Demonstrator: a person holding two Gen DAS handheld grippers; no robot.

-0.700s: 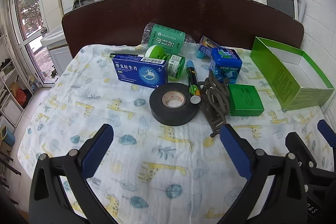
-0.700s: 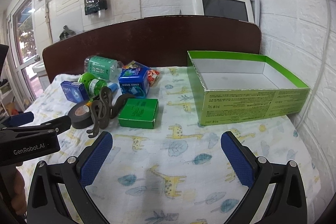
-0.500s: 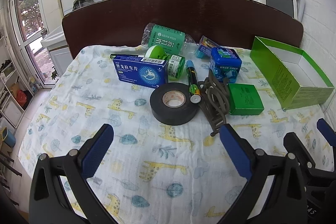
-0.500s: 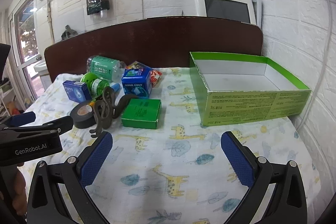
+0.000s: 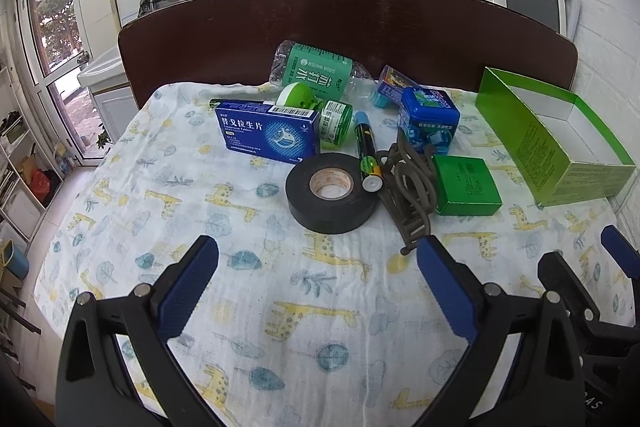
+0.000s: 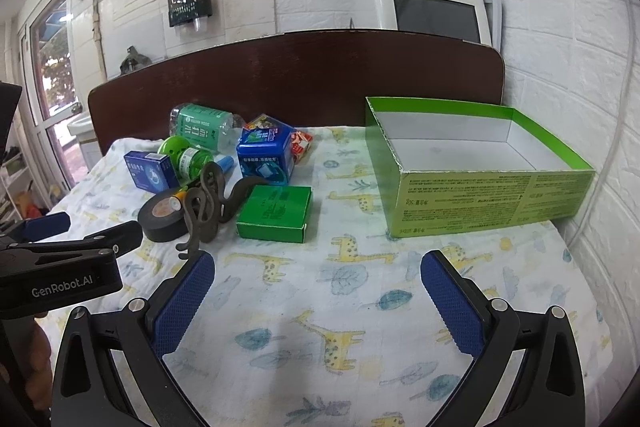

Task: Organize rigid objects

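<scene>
My surface (image 6: 360,307) wears a cloth printed with giraffes and leaves, and it lies bare between both pairs of my jaws. The open green box (image 6: 480,195) stands beyond my right gripper (image 6: 316,291), ahead and a little right of its released jaws, nothing in them. My left gripper (image 5: 316,275) is likewise spread wide and empty; the black tape roll (image 5: 332,193) lies flat just ahead of its jaws. Beyond the roll, left, lies the blue medicine carton (image 5: 268,135), with the water bottle (image 5: 316,71) on its side farthest back. The blue tin (image 5: 430,123) sits ahead to the right. The flat green box (image 5: 468,185) lies ahead of my left gripper's right jaw, touching the dark metal hook (image 5: 412,195). A green-capped jar (image 5: 320,115) and a slim tube (image 5: 368,155) rest behind the roll
</scene>
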